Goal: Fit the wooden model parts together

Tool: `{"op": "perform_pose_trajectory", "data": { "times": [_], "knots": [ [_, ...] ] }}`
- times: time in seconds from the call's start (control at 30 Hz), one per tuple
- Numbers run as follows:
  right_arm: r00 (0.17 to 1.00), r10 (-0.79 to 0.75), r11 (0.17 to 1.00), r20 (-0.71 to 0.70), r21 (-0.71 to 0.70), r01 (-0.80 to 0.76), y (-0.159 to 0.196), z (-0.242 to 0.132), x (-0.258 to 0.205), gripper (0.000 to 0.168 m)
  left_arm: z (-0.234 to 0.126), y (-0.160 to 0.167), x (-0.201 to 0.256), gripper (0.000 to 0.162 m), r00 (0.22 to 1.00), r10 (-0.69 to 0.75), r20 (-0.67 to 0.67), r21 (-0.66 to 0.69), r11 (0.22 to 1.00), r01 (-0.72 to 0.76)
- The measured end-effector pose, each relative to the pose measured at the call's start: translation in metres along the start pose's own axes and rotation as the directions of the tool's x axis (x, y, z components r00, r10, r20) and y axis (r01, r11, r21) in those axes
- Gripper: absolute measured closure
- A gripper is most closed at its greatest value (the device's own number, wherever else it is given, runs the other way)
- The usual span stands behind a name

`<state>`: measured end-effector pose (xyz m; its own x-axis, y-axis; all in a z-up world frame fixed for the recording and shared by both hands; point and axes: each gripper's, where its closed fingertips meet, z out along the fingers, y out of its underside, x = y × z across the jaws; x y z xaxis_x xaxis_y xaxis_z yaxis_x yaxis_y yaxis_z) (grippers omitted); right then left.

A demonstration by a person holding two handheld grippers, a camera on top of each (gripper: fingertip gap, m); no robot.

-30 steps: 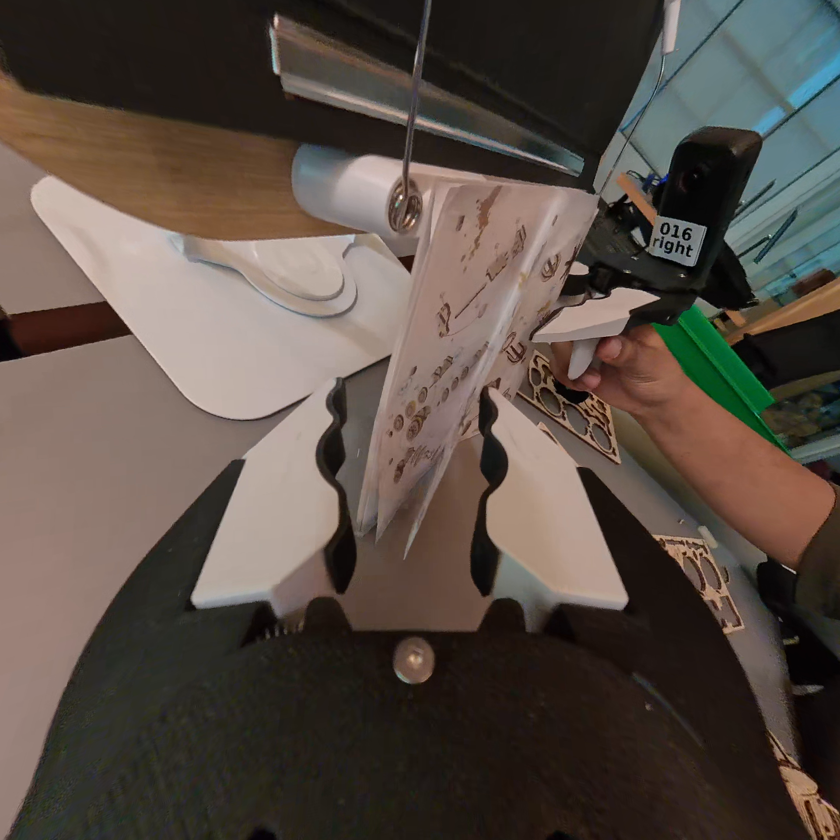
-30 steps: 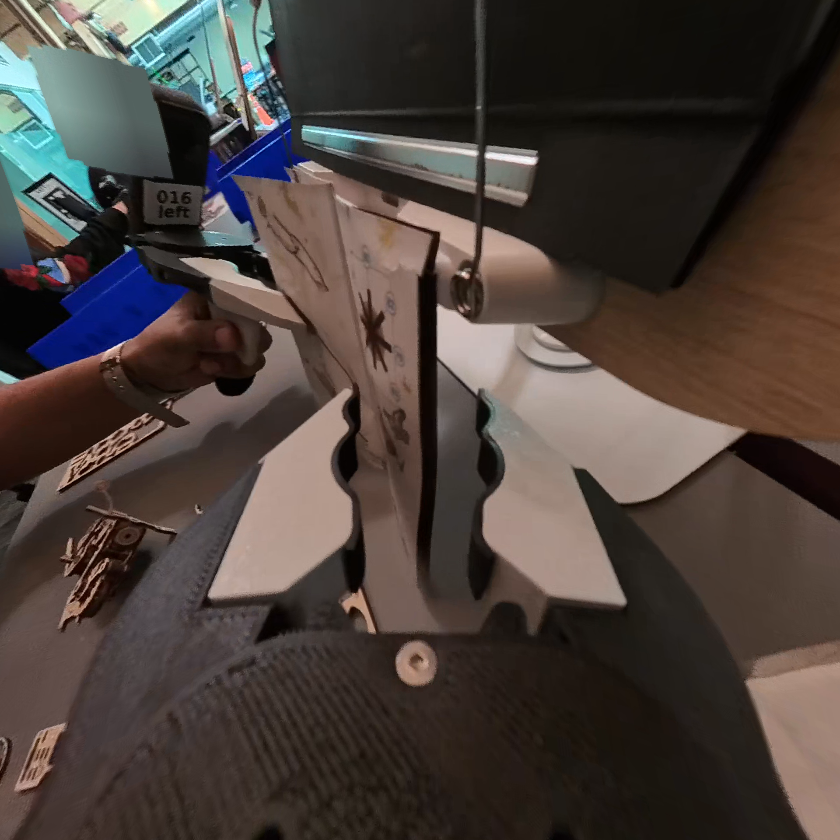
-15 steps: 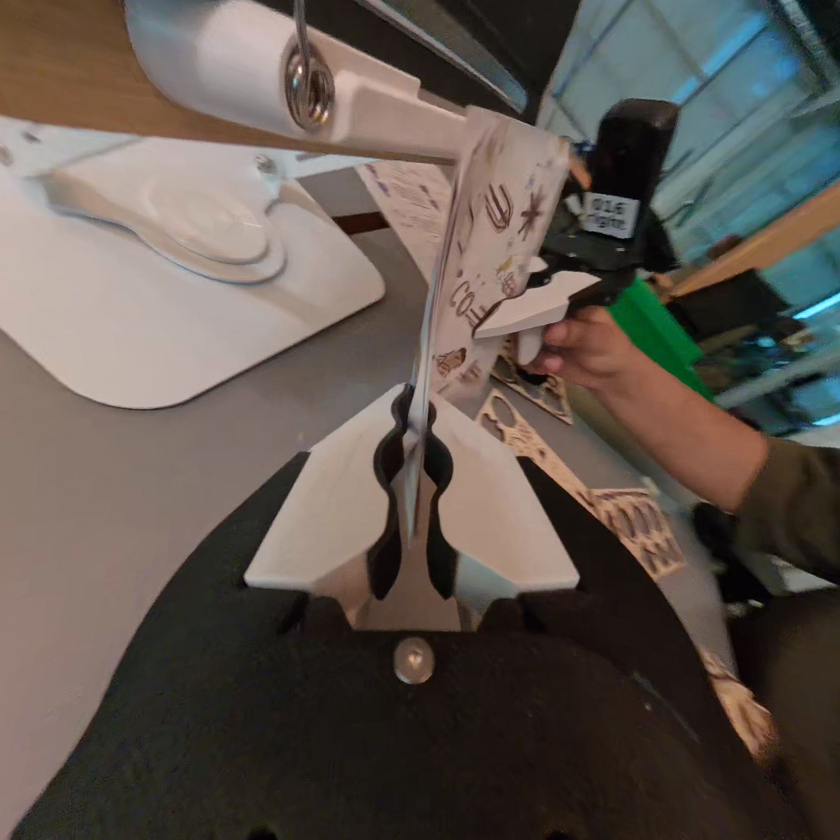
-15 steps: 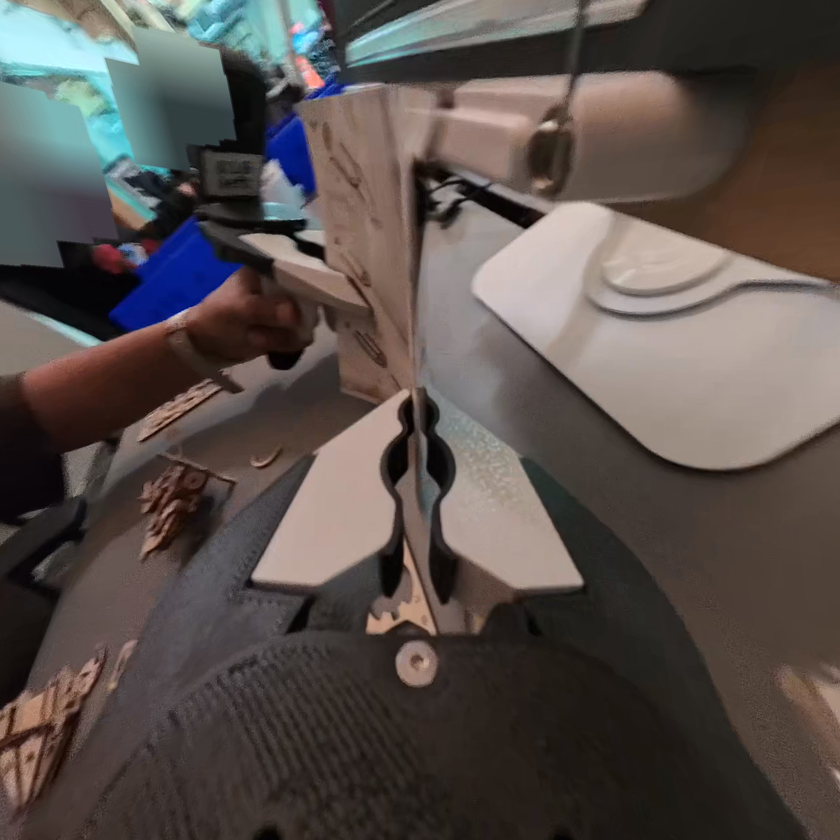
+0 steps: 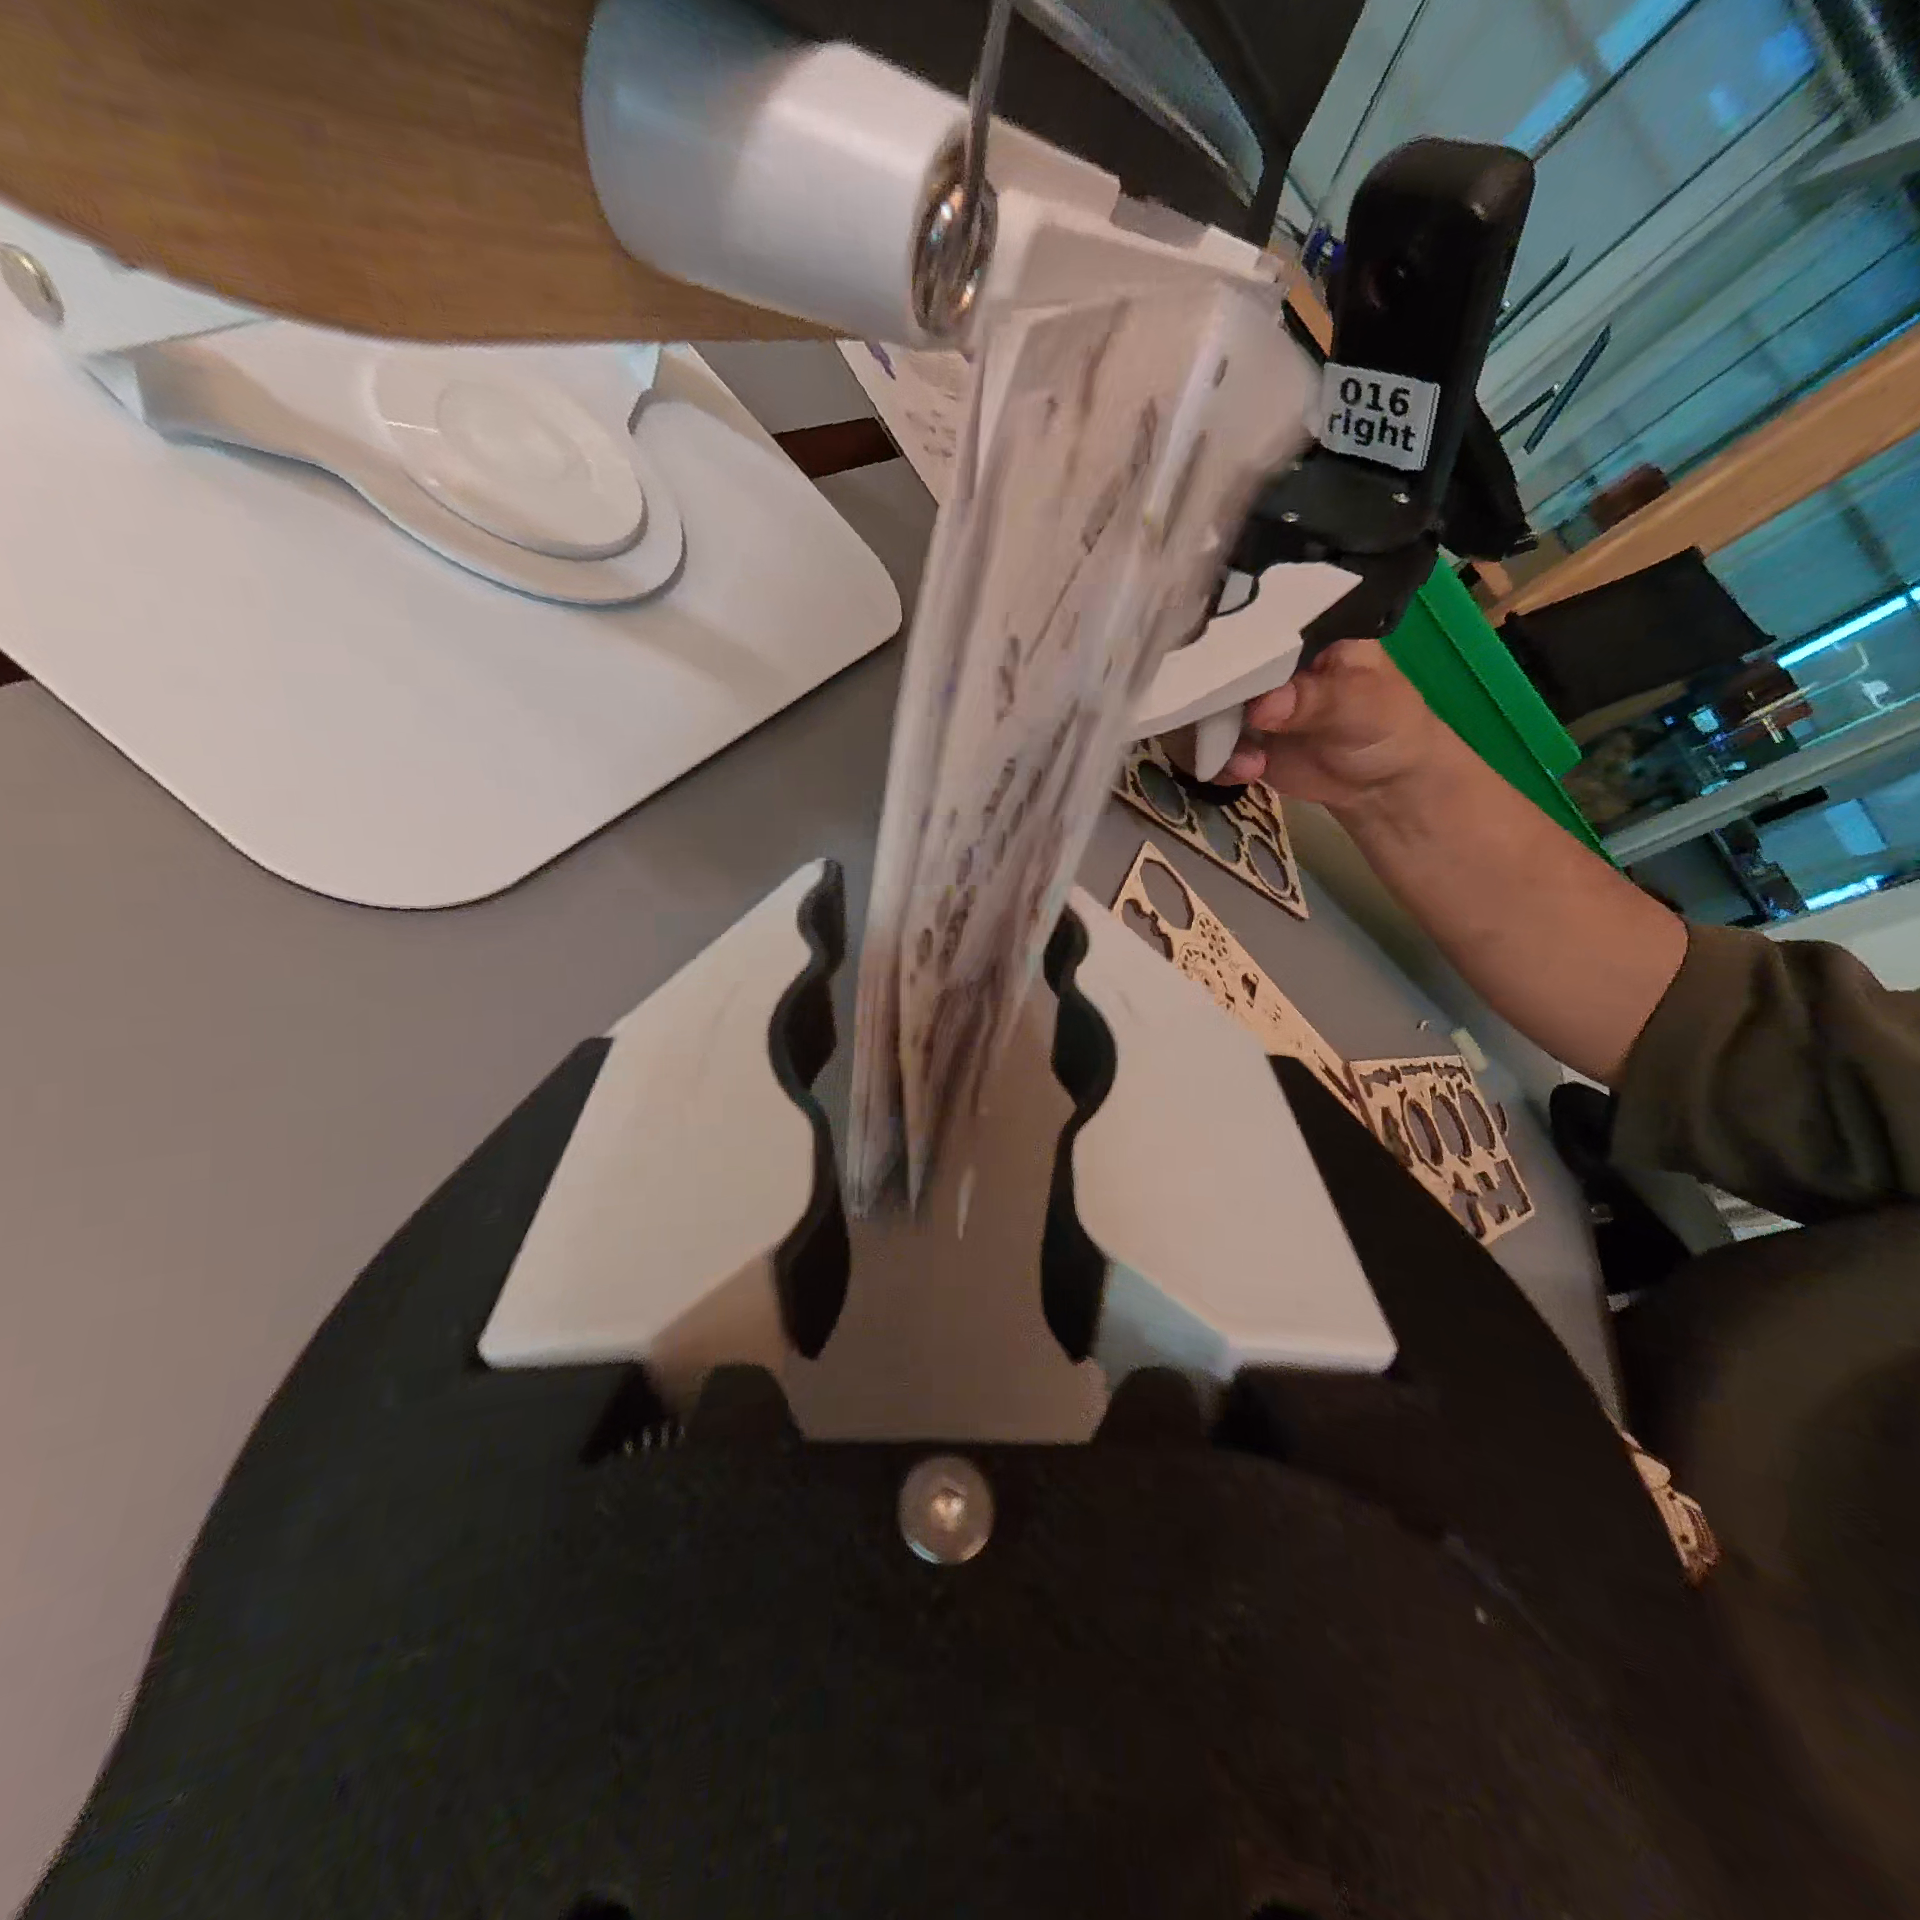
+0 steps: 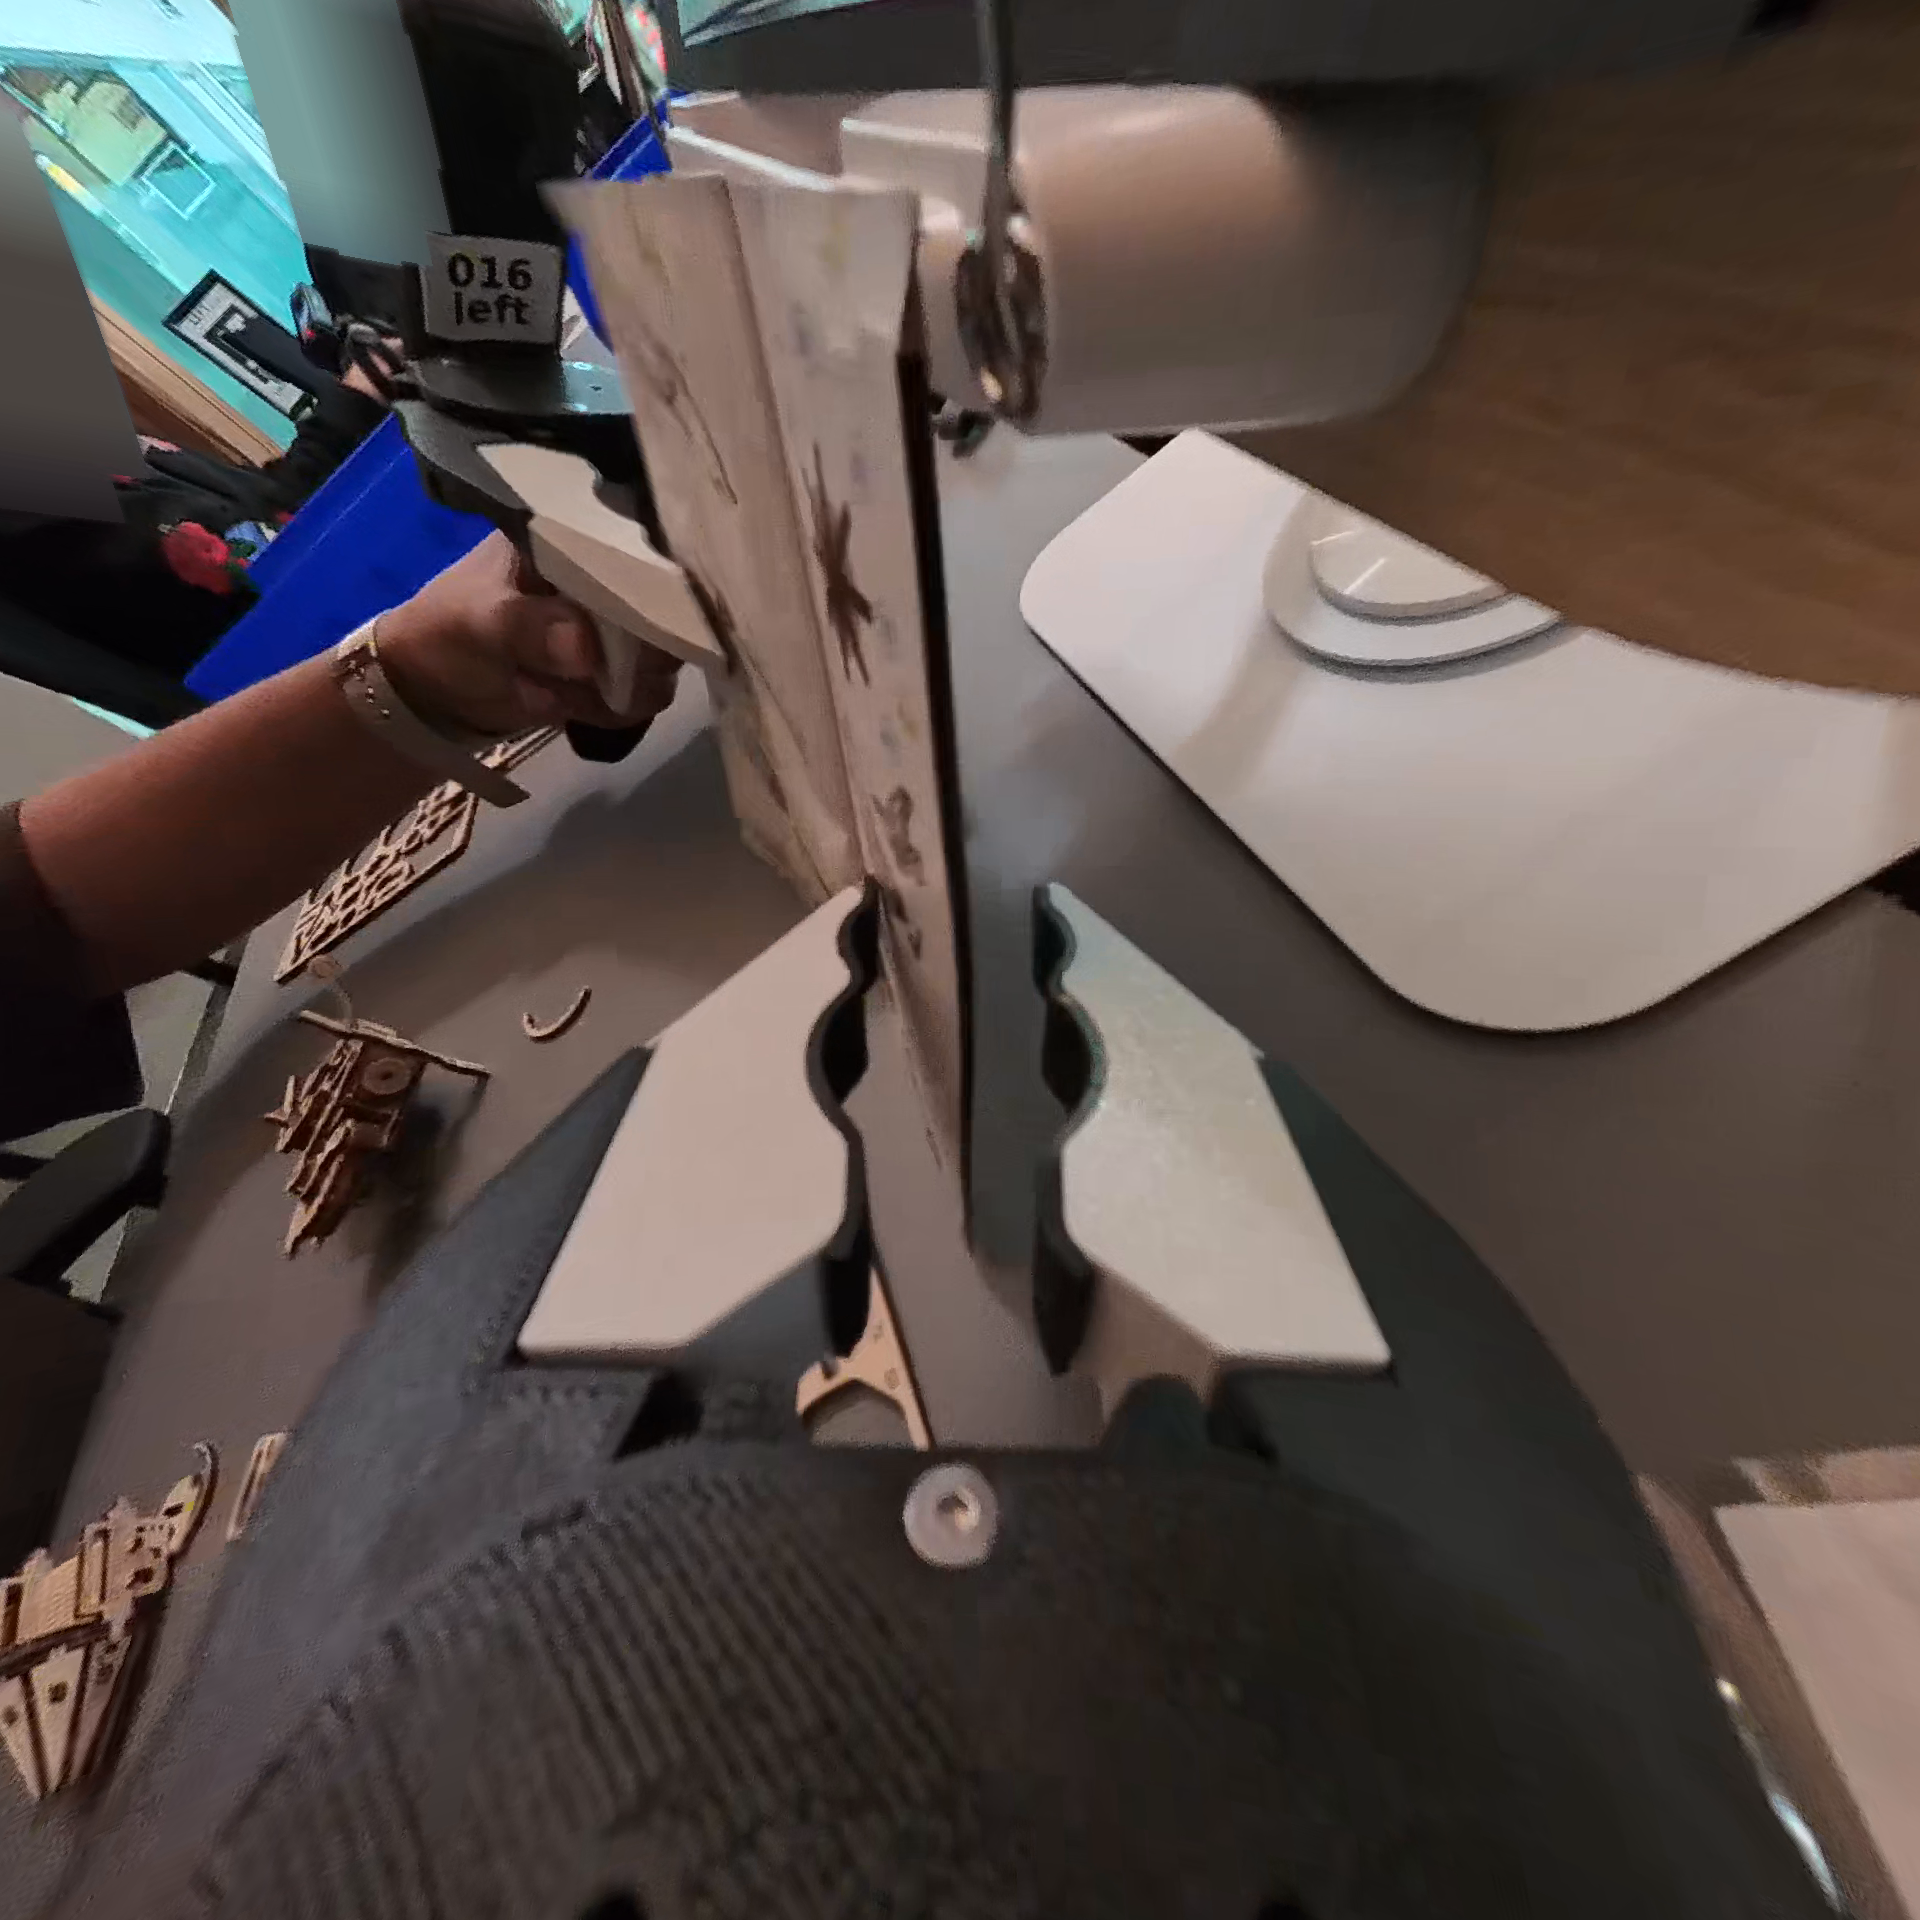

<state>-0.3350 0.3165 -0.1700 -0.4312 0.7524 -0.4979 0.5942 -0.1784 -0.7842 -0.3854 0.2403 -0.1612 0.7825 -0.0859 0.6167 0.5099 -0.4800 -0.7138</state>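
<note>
- Fingers (image 5: 665, 1143) of the left gripper (image 5: 940, 1039) stand apart, and a printed booklet (image 5: 997, 790) of several pages hangs on edge in the gap; its lower edge sits close to the left pad, and I cannot tell whether it touches.
- Fingers (image 6: 1174, 1143) of the right gripper (image 6: 951, 1049) are likewise spread, with the same booklet (image 6: 831, 582) standing between them, nearer the left-hand pad and clear of the other.
- Each wrist view shows the other gripper farther off against the far edge of the booklet, a hand (image 5: 1340, 727) on its handle.
- A small flat wooden piece (image 6: 868, 1371) shows deep in the throat of the right gripper, just behind the pads.
- Outward on the grey table (image 5: 260, 1091) lie laser-cut wooden sheets (image 5: 1216, 821), several with holes where parts are gone.
- On the other side sit a partly built wooden model (image 6: 348, 1117), a small curved offcut (image 6: 556, 1013) and more wooden parts (image 6: 83, 1631) near the frame edge.
- A white monitor stand base (image 5: 416, 665) rests flat on the table beyond the booklet, its round arm (image 5: 790, 187) passing overhead with a metal ring and wire on it.
- A wooden panel (image 5: 260, 145) fills the upper corner.
- Farther back are a green bin (image 5: 1475, 675), a blue bin (image 6: 343, 561), and glass-walled room partitions.
</note>
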Motion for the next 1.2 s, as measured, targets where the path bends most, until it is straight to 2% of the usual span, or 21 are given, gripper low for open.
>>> {"op": "perform_pose_trajectory", "data": {
  "times": [0.07, 0.27, 0.47, 0.6, 0.7, 0.73, 0.77, 0.8, 0.9, 0.97, 1.07, 1.2],
  "knots": [
    [1.0, 0.01, 1.0, -0.01, 0.028, -0.01, -0.005, -0.006, 0.001, 0.128, -0.003, -0.002, -0.002, 0.119, 1.0, 0.001, 0.017, 0.021, 1.0, -0.002],
    [0.999, 0.014, 0.998, -0.038, 0.069, -0.011, -0.014, -0.023, -0.002, 0.113, -0.013, -0.003, 0.004, 0.107, 0.999, 0.006, 0.046, 0.042, 0.999, -0.008],
    [0.988, -0.025, 0.993, -0.15, 0.113, 0.042, -0.023, -0.041, -0.009, 0.097, -0.03, -0.011, 0.017, 0.095, 0.993, 0.039, 0.115, 0.084, 0.995, -0.049],
    [0.956, -0.099, 0.989, -0.275, 0.08, 0.126, -0.023, -0.046, -0.011, 0.095, -0.039, -0.011, 0.034, 0.091, 0.987, 0.057, 0.15, 0.104, 0.992, -0.073],
    [0.865, -0.183, 0.965, -0.467, 0.083, 0.249, -0.033, -0.063, -0.006, 0.094, -0.046, -0.01, 0.048, 0.09, 0.979, 0.075, 0.187, 0.122, 0.988, -0.099],
    [0.829, -0.216, 0.948, -0.515, 0.093, 0.305, -0.038, -0.069, -0.01, 0.097, -0.048, -0.009, 0.052, 0.089, 0.977, 0.08, 0.2, 0.126, 0.986, -0.107],
    [0.806, -0.261, 0.926, -0.532, 0.097, 0.365, -0.041, -0.069, -0.018, 0.109, -0.048, -0.007, 0.054, 0.089, 0.973, 0.085, 0.215, 0.126, 0.985, -0.114],
    [0.785, -0.309, 0.906, -0.537, 0.083, 0.414, -0.04, -0.065, -0.028, 0.121, -0.048, -0.005, 0.055, 0.089, 0.97, 0.088, 0.226, 0.126, 0.985, -0.118],
    [0.715, -0.447, 0.866, -0.538, -0.06, 0.497, -0.023, -0.035, -0.042, 0.128, -0.037, 0.002, 0.048, 0.085, 0.97, 0.071, 0.234, 0.116, 0.988, -0.1],
    [0.71, -0.488, 0.851, -0.508, -0.098, 0.515, -0.013, -0.012, -0.051, 0.127, -0.03, 0.002, 0.04, 0.077, 0.972, 0.054, 0.228, 0.123, 0.989, -0.084],
    [0.722, -0.54, 0.828, -0.434, -0.119, 0.548, -0.006, 0.018, -0.068, 0.121, -0.021, -0.003, 0.041, 0.066, 0.99, 0.01, 0.144, 0.159, 0.987, -0.033],
    [0.698, -0.601, 0.793, -0.389, -0.18, 0.582, -0.009, 0.046, -0.066, 0.115, -0.017, -0.002, 0.042, 0.064, 0.995, 0.021, 0.094, 0.151, 0.988, -0.035]
  ]
}}
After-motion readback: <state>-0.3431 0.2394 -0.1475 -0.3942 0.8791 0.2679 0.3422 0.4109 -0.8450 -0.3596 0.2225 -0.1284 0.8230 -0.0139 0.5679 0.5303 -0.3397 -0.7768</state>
